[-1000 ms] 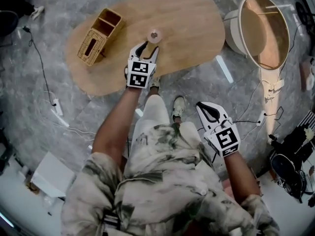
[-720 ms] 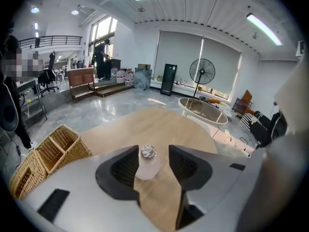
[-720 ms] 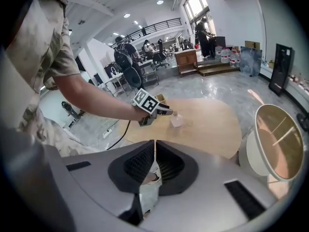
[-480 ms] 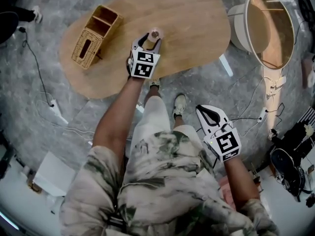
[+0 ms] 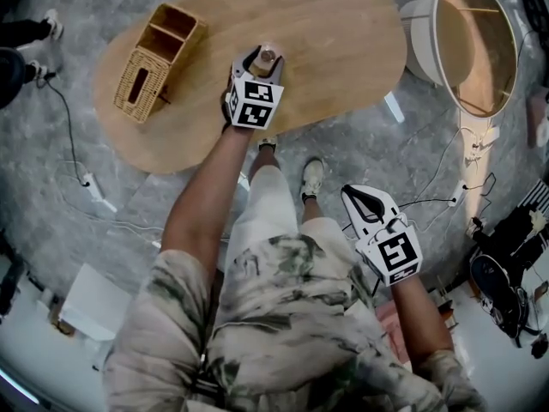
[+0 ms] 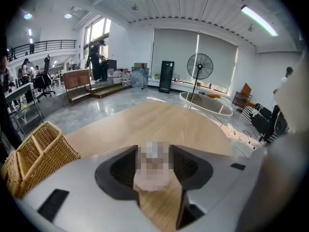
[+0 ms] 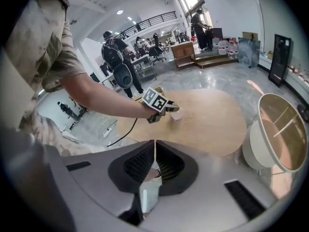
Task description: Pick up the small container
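Counter of oval wood, toward 12 o'clock. Wicker basket at its 10 o'clock end. Left gripper over the middle, jaws apart on either side of the small container, upright on the counter. Right gripper at 5 o'clock, off the counter, jaws together, empty.
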Tool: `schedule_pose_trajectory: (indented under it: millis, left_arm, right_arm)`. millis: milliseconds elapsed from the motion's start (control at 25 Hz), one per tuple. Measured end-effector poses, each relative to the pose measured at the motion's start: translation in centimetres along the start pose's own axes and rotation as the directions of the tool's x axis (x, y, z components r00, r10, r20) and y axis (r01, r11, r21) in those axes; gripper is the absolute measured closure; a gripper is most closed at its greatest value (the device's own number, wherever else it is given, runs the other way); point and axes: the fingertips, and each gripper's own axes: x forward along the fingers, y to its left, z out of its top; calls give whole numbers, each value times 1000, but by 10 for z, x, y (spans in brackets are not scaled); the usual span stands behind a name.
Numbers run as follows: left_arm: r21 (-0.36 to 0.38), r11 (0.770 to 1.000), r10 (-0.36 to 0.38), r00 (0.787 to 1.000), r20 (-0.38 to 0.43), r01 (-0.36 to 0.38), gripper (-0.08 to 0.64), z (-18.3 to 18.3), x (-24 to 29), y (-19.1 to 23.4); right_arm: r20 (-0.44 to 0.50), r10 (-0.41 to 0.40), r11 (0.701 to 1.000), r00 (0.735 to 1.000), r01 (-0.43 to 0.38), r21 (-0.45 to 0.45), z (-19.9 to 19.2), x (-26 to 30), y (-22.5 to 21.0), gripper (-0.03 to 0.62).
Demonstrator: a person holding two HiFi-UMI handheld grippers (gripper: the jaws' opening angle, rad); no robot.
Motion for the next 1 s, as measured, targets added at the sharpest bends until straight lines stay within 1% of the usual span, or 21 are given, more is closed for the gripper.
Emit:
schedule_pose_trajectory:
  millis: [80, 360, 440, 600, 840, 1000]
  left_arm:
    - [1, 1000, 6, 1000, 2, -6, 354, -2, 4, -1]
    - [-27, 999, 38, 999, 16, -37, 354, -7, 13, 2]
    - [-37, 998, 57, 998, 24, -56, 374, -7, 14, 4]
    - [-31, 996, 82, 996, 37, -81, 383, -6, 14, 6]
    - [-2, 997, 83, 996, 33, -83, 406, -7, 13, 7]
    - [-10, 997, 77, 997, 20, -77, 408, -6, 11, 7]
  right_arm:
    - [-8, 0, 1000, 1000, 0, 2, -3, 2, -2, 558]
    - [-26, 1, 1000, 1000, 0, 8, -11, 7, -8, 558]
    - [-28, 3, 1000, 1000, -3, 10, -12, 9, -9, 560]
    - [-37, -4, 1000, 999, 5, 10, -13, 9, -14, 560]
    - [-42, -10, 1000, 999, 10, 8, -15, 10, -16, 560]
    - [-33, -9, 1000, 999, 9, 1, -13, 9, -13, 561]
